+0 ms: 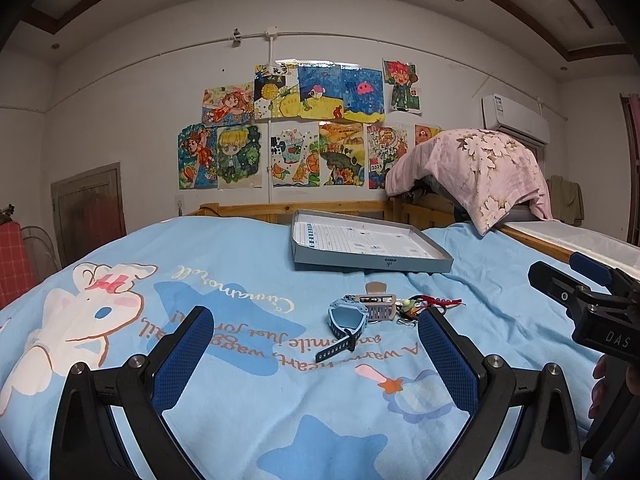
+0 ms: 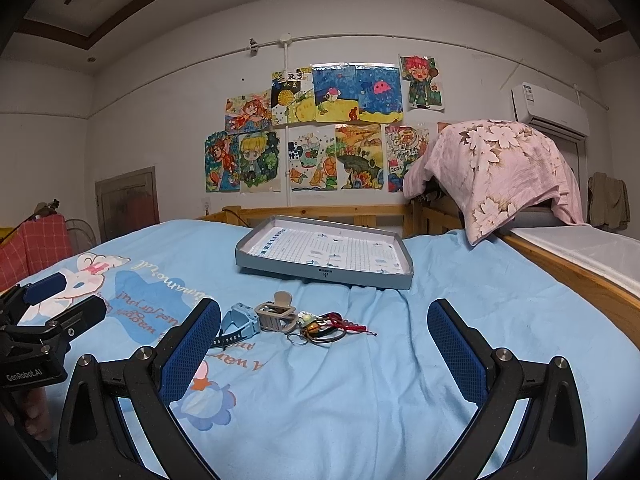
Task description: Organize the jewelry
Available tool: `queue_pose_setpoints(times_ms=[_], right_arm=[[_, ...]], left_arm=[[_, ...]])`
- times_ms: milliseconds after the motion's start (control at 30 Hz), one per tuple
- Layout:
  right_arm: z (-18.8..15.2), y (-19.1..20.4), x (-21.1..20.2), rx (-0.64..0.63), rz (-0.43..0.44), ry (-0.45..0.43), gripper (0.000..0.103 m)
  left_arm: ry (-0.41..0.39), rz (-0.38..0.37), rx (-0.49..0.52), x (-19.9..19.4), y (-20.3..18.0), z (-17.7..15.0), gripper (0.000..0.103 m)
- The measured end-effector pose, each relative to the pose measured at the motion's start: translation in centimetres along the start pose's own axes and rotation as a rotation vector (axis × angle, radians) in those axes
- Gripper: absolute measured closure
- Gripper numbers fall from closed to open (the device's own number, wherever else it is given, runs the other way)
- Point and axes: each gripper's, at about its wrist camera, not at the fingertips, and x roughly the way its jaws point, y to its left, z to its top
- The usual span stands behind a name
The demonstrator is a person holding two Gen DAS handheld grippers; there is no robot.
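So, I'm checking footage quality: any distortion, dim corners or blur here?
Left wrist view: fisheye bows the ceiling, corners go black, the watch stays sharp. Right wrist view: same curving and dark corners, the grey tray is sharp, no glare.

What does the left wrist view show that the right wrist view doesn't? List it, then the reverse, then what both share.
Only the left wrist view shows the right gripper, open at its right edge. Only the right wrist view shows the left gripper, open at its left edge. Both show the blue watch, the hair claw clip, the red cord tangle and the grey box lid on the blue bedspread.
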Motion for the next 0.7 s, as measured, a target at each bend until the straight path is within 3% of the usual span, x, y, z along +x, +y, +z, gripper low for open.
queue_pose_setpoints(times_ms=[167,433,700], right_arm=[[0.3,-0.5,0.0,0.021,0.013,0.017,0.001],[-0.4,-3.0,2.6,0.146,0.078,0.146,0.001],[1.9,-5.5,6.0,0.133,0.067,0.159,0.001]], left_arm=[[0.052,-0.015,-0.004,0.8,0.3,-0.1,0.0],[0.221,-0.026,-0.035,4.1,1.6,-0.4,0.0],[0.309,-0.064,-0.117,8.8,3.0,1.2,0.0]])
